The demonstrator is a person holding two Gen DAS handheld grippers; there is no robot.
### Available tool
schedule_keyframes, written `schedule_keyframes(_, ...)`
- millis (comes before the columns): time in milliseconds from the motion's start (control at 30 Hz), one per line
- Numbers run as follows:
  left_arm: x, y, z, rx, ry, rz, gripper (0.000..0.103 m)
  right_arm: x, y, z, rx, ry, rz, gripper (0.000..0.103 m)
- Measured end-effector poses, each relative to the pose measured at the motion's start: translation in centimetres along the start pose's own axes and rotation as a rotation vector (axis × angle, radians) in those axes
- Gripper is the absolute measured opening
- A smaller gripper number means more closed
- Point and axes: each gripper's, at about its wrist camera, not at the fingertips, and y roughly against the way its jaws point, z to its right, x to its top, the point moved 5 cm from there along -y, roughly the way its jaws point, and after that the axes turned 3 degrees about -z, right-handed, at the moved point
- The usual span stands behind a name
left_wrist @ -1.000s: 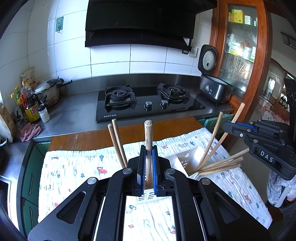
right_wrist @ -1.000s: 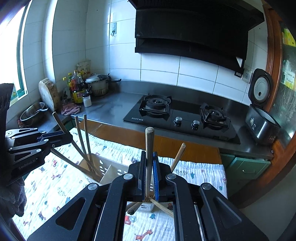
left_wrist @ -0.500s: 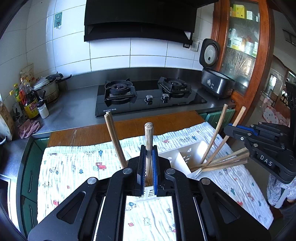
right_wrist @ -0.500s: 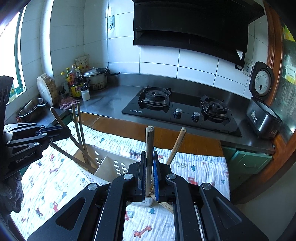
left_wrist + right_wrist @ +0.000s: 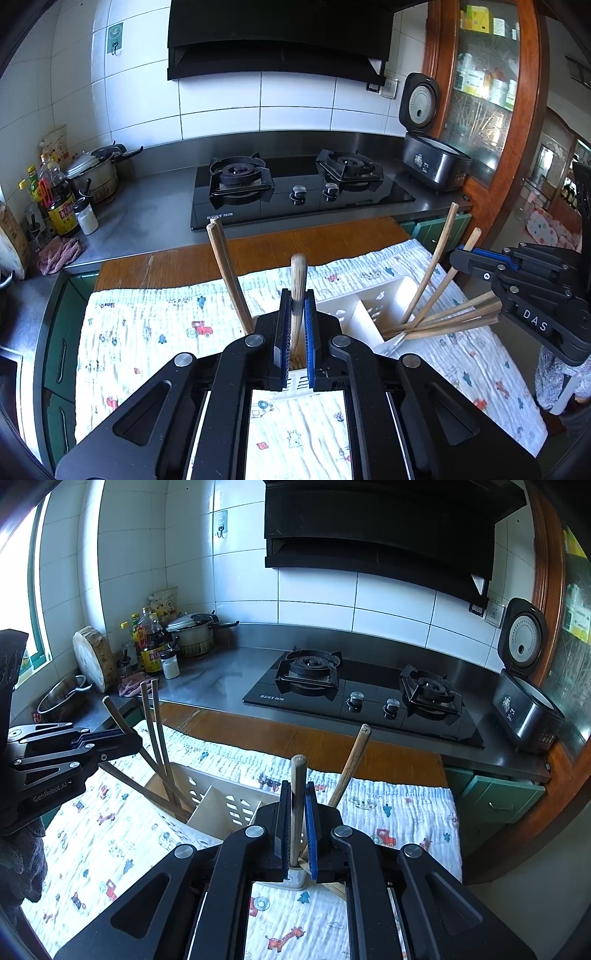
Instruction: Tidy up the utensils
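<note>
Over the patterned cloth [image 5: 155, 332] on the table [image 5: 258, 251], each hand-held gripper has a wooden stick pinched upright above the white utensil holder [image 5: 221, 805], so the step in hand looks like the placing of 2 utensils into its compartments.

The left hand-held gripper [image 5: 297, 332] is nearly closed, its blue pads clamped on 1 round-topped wooden handle [image 5: 298, 280]; the handle's lower end is hidden behind the fingers, so I cannot tell whether it already sits in the holder. Just beside it, a pair of chopsticks [image 5: 229, 280] leans left out of the holder's near end.

The right hand-held gripper [image 5: 298, 819] is likewise almost shut, gripping a second wooden handle [image 5: 297, 794] whose lower end reaches down to the holder's near corner. Another wooden handle [image 5: 351, 764] leans to the right behind it. At the far end of that view, several chopsticks [image 5: 155, 738] stand tilted in the other compartment, next to the left gripper body.

From the left view, a bundle of chopsticks [image 5: 443, 317] fans out of the right compartment, close under the right gripper body.

As a judgement, the next move calls for lowering each handle straight down into its compartment until it rests on the bottom, then easing the pads apart without knocking the leaning sticks. The light holder could tip if a stick is pushed sideways.
</note>
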Motion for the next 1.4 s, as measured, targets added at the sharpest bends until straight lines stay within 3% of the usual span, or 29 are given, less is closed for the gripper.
schedule_keyframes(267, 0.0, 0.3, 0.1, -0.001, -0.003, 0.003, 0.007, 0.1, 0.3, -0.1, 0.0, 0.0, 0.007, 0.008)
schedule_keyframes(467, 0.0, 1.1, 0.3, -0.008, -0.004, 0.018, 0.009, 0.4, 1.3, -0.5, 0.001, 0.005, 0.023, 0.016)
schedule_keyframes(600, 0.1, 2.1, 0.6, -0.007, -0.006, 0.036, 0.022, 0.6, 2.3, -0.8, -0.006, 0.012, 0.039, 0.025)
schedule_keyframes(867, -0.1, 4.7, 0.9, -0.005, -0.007, 0.075, 0.036, 0.7, 4.8, -1.1, -0.023, 0.024, 0.072, 0.041)
schedule_keyframes(1100, -0.6, 7.7, 1.7, 0.008, -0.025, 0.125, 0.063, 0.4, 7.2, -1.8, -0.036, 0.039, 0.106, 0.056)
schedule_keyframes(1233, -1.2, 9.2, 2.1, 0.01, -0.033, 0.145, 0.07, -0.3, 8.5, -2.2, -0.046, 0.048, 0.118, 0.066)
schedule_keyframes(1400, -2.2, 10.9, 2.3, 0.021, -0.041, 0.169, 0.087, -1.4, 10.1, -2.4, -0.049, 0.041, 0.136, 0.08)
